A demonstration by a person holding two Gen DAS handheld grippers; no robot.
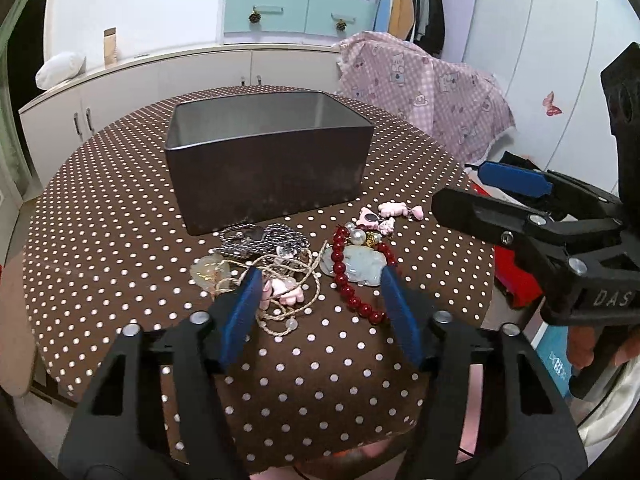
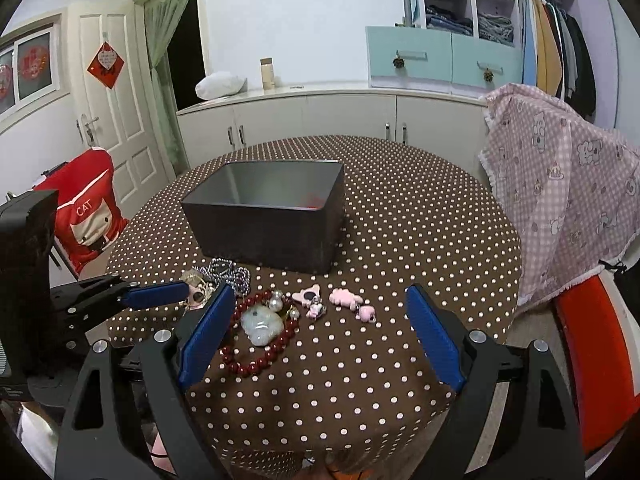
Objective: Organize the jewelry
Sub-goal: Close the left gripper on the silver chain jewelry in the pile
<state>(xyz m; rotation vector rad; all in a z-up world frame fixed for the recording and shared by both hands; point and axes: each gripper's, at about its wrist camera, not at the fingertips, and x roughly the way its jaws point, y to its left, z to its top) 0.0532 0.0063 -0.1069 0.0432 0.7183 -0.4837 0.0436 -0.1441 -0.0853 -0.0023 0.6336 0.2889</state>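
Observation:
A dark metal box [image 1: 268, 160] [image 2: 272, 220] stands open on the polka-dot table [image 1: 120, 208] [image 2: 420, 240]. In front of it lies a jewelry pile: a red bead bracelet [image 1: 344, 276] [image 2: 260, 360] around a pale jade pendant [image 1: 366, 268] [image 2: 262, 326], a silver chain [image 1: 260, 240] [image 2: 226, 274], a beige cord necklace [image 1: 288, 300], pink charms [image 1: 396, 210] [image 2: 346, 298] and pearls [image 1: 358, 235]. My left gripper [image 1: 320, 280] [image 2: 160, 294] is open over the cord and bracelet, holding nothing. My right gripper [image 2: 320, 300] [image 1: 480, 188] is open and empty just before the pink charms.
A chair draped in pink checked cloth [image 1: 428, 92] [image 2: 560, 184] stands at the table's right. A red chair cover [image 2: 88, 212] is at the left. White cabinets [image 2: 320, 116] run behind the table. A red-orange seat [image 2: 600, 360] sits near right.

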